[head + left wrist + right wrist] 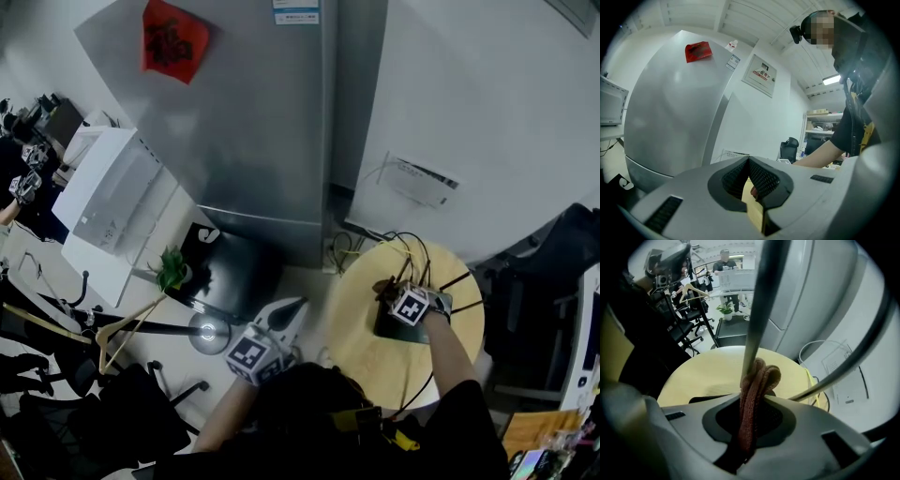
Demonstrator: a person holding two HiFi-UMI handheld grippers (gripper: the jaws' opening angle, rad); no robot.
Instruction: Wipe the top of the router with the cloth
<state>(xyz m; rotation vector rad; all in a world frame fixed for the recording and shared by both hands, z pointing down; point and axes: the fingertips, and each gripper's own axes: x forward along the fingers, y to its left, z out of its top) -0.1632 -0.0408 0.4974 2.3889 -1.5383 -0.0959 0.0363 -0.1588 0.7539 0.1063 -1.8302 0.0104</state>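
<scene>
In the right gripper view, the right gripper [758, 401] has its jaws clamped on the cloth [757, 380]. The cloth is a reddish-brown knitted strip, folded over, and its looped end sticks out past the jaw tips. Two thin antennas cross that view: one [761, 305] rises just beside the cloth, and the other [848, 363] slants to the upper right. Below them lies the round yellow table [708, 373]. In the head view, at the lower right of the frame, the same gripper [392, 292] sits over the black router [398, 328], which stands on the table [361, 323] with its antennas pointing up. Whether the cloth touches the router's top cannot be told. The left gripper [295, 307] is held off the table's left edge, low in the middle of the frame. In the left gripper view its jaws [749, 161] are together at the tips with nothing between them, and only a strip of yellow tabletop shows below. A tall grey fridge [253, 122] with a red paper [171, 37] stuck on it fills the upper middle of the head view. At centre left a small pot [184, 275] holds a green plant [169, 264] and stands on a low black stand [230, 267].
</scene>
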